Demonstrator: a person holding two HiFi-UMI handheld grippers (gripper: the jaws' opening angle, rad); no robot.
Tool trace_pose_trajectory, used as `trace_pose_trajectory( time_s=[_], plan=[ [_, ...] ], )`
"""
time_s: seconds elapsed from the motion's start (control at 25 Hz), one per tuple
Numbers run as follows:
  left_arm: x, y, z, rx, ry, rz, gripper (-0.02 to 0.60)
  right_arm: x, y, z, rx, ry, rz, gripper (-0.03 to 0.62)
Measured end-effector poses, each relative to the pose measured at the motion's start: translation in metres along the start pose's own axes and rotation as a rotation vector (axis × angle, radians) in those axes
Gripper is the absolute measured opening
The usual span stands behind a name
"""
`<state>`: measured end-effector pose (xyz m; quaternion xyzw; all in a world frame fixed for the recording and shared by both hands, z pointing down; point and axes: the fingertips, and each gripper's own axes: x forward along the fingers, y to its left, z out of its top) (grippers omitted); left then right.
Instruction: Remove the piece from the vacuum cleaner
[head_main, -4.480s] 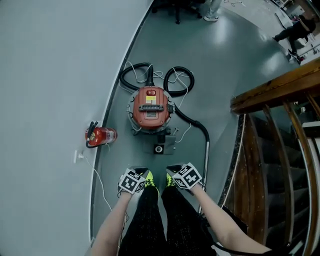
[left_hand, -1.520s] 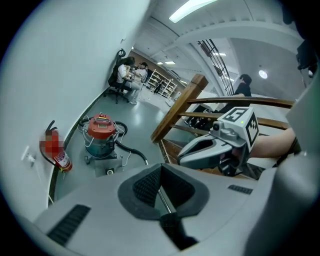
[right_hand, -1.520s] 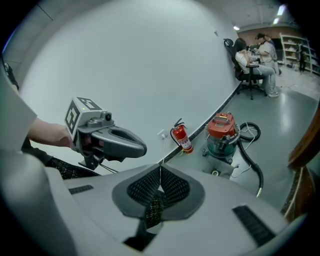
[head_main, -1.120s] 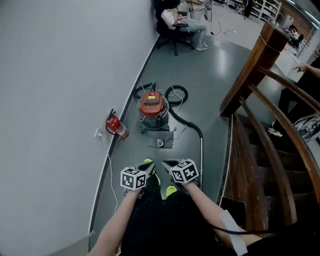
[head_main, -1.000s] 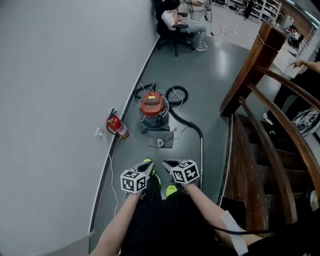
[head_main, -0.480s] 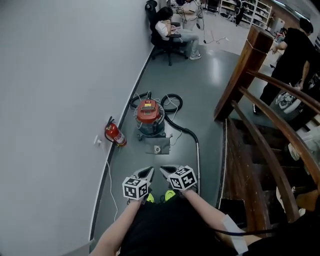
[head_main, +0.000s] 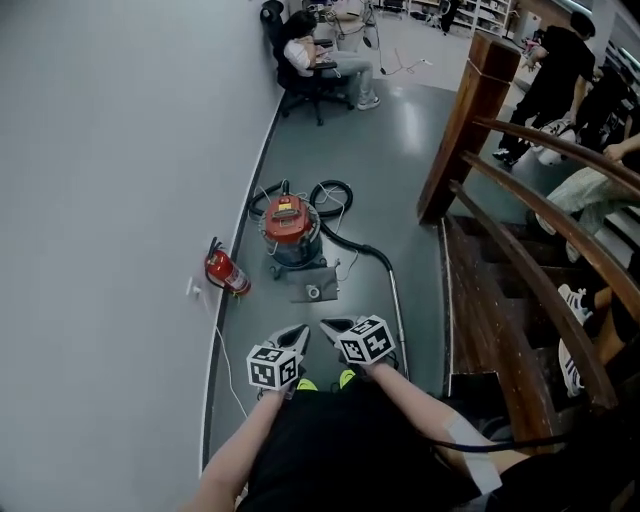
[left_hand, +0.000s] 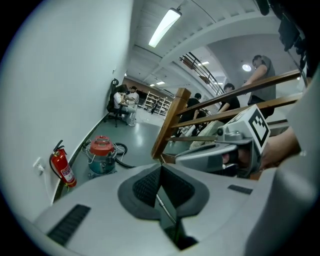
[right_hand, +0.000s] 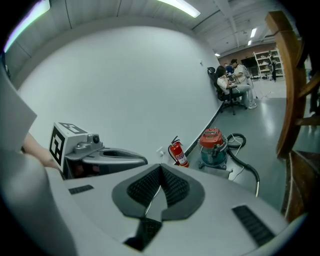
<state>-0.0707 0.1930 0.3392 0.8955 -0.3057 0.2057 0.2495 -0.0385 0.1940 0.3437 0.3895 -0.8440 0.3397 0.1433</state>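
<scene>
A red-lidded canister vacuum cleaner stands on the grey floor by the curved white wall, also seen as the vacuum cleaner and the vacuum cleaner. Its black hose runs to a metal wand lying on the floor. A grey flat piece lies in front of the canister. My left gripper and right gripper hang side by side well short of the vacuum, both shut and empty, pads together.
A red fire extinguisher leans at the wall left of the vacuum. A wooden stair railing and steps lie to the right. A seated person on a chair is beyond, with standing people at far right.
The view has tilted up and the vacuum now sits farther and higher in the picture. Both grippers stay shut side by side; people have come into view at the far right.
</scene>
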Motion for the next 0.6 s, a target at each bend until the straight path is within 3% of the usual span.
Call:
trace_pose_trajectory(
  time_s=[0.6],
  plan=[
    [-0.008, -0.013, -0.006, 0.056, 0.049, -0.024, 0.009, -0.008, 0.009, -0.007, 0.015, -0.008, -0.008, 0.015]
  ],
)
